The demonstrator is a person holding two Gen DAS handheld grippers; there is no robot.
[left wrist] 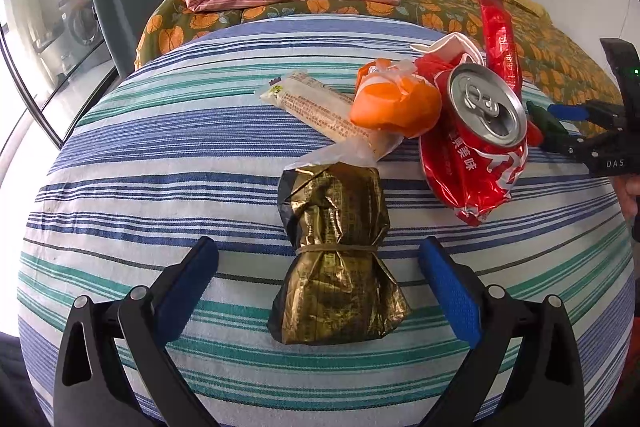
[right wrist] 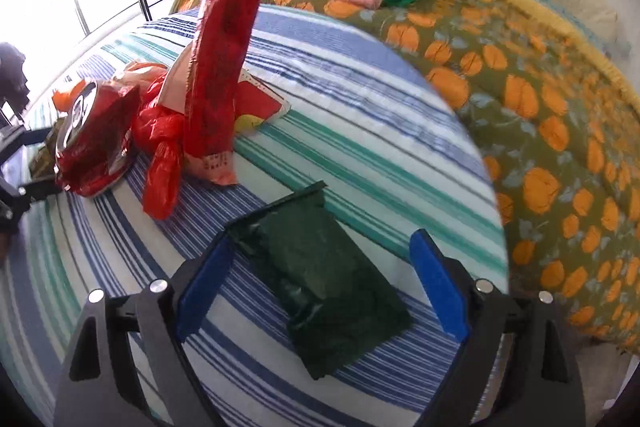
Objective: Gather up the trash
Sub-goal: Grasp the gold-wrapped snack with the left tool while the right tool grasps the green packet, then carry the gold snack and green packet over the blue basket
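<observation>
Between left tool — gold packet lengthwise.

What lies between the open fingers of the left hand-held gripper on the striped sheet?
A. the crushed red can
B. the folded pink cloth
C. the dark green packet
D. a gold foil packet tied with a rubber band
D: in the left wrist view the gold foil packet, cinched by a rubber band, lies between the left hand-held gripper, whose pads stand clear of it on either side.
</observation>
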